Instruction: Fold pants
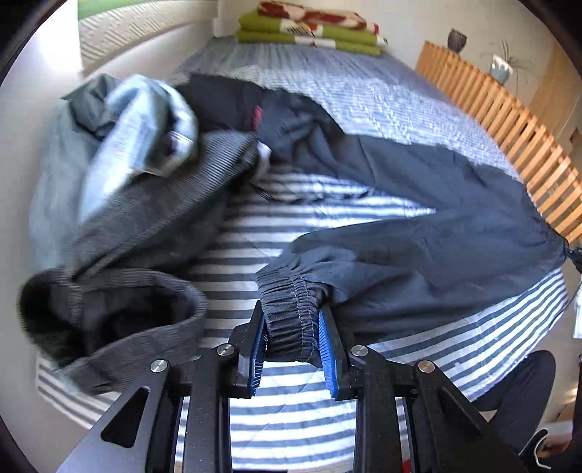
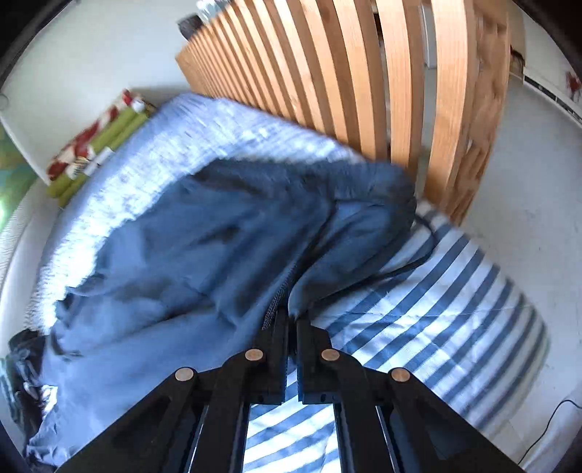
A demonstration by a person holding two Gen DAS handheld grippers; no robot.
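Note:
Dark navy pants (image 1: 418, 203) lie spread across a blue-and-white striped bed cover (image 1: 291, 418). My left gripper (image 1: 293, 320) is shut on the gathered elastic ankle cuff (image 1: 287, 309) of one leg, which sits between the blue pads (image 1: 327, 349). In the right wrist view the same pants (image 2: 189, 247) look blue and bunched. There my right gripper (image 2: 292, 320) is shut on a fabric edge near the waist, beside a dark drawstring (image 2: 411, 262).
A pile of other clothes, grey corduroy (image 1: 145, 225) and light denim (image 1: 123, 138), lies left of the pants. Folded green and red blankets (image 1: 313, 29) sit at the bed's far end. A wooden slatted rail (image 2: 363, 72) runs along the bed's right side.

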